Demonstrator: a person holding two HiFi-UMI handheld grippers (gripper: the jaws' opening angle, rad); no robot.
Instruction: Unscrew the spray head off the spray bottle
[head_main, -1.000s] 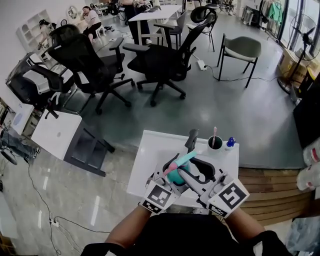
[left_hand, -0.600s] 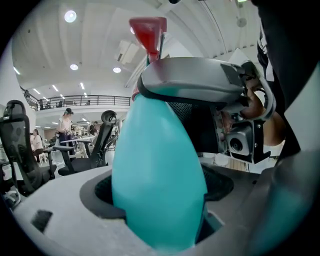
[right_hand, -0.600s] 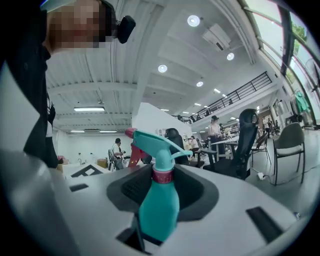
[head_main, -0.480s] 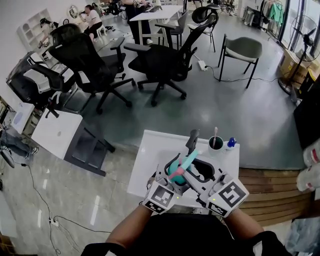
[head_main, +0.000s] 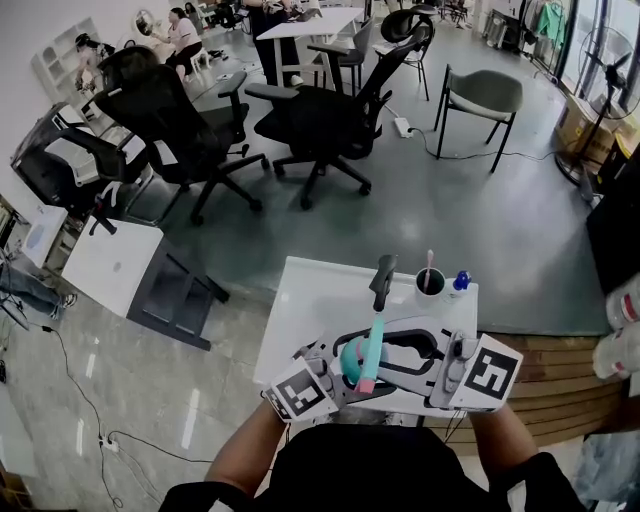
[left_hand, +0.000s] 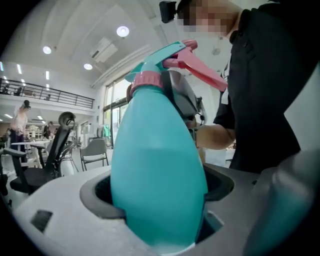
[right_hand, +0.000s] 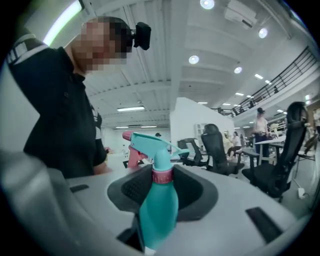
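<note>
A person holds a teal spray bottle in the air above a white bench, close to their body, gripped from both sides. The left hand-held gripper is clamped on the bottle's rounded body. The jaws of the right hand-held gripper have just been closing and now sit at a middling width against the pink collar under the spray head, which has a pink trigger.

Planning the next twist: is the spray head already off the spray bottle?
No, in the right gripper view the spray head sits on the neck of the spray bottle, joined by its pink collar.
</note>
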